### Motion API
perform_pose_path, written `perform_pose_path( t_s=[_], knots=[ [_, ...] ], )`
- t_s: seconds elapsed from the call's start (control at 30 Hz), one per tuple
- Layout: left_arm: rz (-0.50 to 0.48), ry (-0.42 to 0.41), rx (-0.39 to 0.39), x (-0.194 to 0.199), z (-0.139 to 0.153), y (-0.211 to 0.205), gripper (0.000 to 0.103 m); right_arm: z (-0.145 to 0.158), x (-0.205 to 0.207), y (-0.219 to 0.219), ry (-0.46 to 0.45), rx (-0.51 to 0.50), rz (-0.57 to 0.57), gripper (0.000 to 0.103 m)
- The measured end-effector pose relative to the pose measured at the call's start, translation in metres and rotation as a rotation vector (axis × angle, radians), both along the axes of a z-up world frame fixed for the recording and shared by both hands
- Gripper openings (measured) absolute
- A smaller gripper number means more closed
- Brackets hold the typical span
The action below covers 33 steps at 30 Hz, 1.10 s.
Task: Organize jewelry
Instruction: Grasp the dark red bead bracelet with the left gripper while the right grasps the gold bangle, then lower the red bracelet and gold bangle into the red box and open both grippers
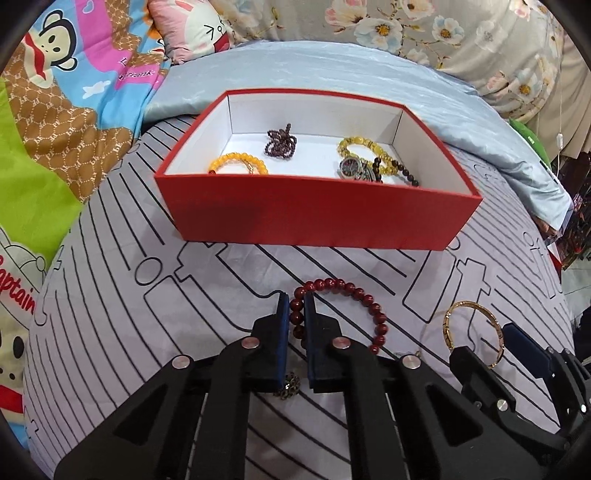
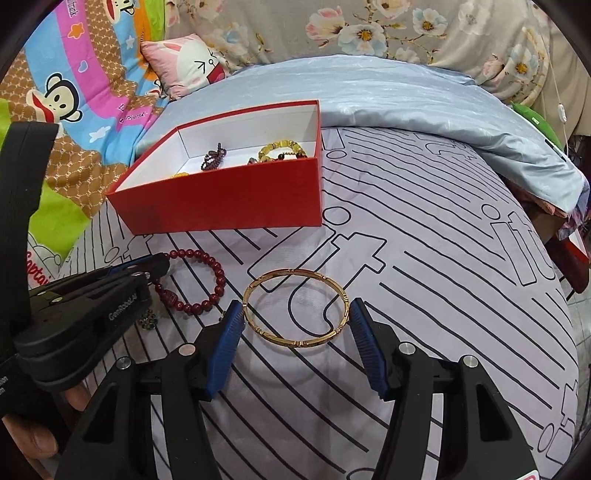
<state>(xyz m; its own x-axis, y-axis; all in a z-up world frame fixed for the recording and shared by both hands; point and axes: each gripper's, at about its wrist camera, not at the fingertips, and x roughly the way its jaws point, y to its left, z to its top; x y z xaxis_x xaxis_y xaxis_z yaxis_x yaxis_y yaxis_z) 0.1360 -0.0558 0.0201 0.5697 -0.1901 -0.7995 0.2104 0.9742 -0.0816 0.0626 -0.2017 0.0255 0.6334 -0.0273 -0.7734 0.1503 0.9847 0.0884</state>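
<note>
Blue-padded left gripper (image 1: 296, 301) nearly shut, jaws pinching the near-left arc of the red bracelet (image 1: 354, 291), beads visible in the narrow gap between the pads. Rest of that bracelet lying on the bed (image 1: 155, 295), looping off to the right. Small dark metal charm (image 1: 290, 384) below the jaws, partly hidden by them.

Right gripper (image 2: 295, 312) wide open, jaws set to either side of the gold bangle (image 2: 295, 308); left pad touching or just beside the bangle's rim, right pad just beside it, cannot tell whether in contact. Bangle flat on the bed, not gripped. Same bangle (image 1: 474, 332) seen from the left wrist at lower right, with the right gripper's blue pad beside it.

From the right wrist, left gripper (image 2: 162, 264) at far left, closed on the red bracelet (image 2: 201, 280), whose larger carved bead lies near the jaws.

Beyond both, red box (image 1: 317, 210) with white inside, open-topped, on the line-patterned grey sheet. Inside: orange bracelet (image 1: 238, 162) at near left, purple beads (image 1: 280, 142) bunched toward the back, yellow bracelet (image 1: 360, 146) at right, watch (image 1: 351, 168) and dark beads (image 1: 395, 170) beside it.

Farther back, pale blue quilt (image 1: 332, 70), floral fabric (image 1: 443, 33), pink pillow (image 1: 192, 26), monkey-print blanket (image 1: 74, 66) at left.
</note>
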Motion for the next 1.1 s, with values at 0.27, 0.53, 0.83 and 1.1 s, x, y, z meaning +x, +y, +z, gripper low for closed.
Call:
perform_pose_path(
  t_s=[0.27,0.53,0.83,1.1],
  knots=[
    [0.011,-0.037,-0.023,-0.011,0.029,0.014,0.007,0.021,-0.009,0.003,-0.044,0.010,0.008,0.057],
    [0.019,-0.056,-0.026,-0.014,0.060,0.023,0.007,0.049,-0.012,0.011,-0.094,0.022,0.031,0.057],
    [0.018,-0.113,-0.035,-0.007,0.093,0.027,0.007,0.071,0.001,0.019,-0.130,0.026,0.056,0.057],
    [0.009,-0.176,-0.049,0.025,0.117,0.022,0.008,0.092,0.034,0.021,-0.173,0.023,0.087,0.057]
  ],
)
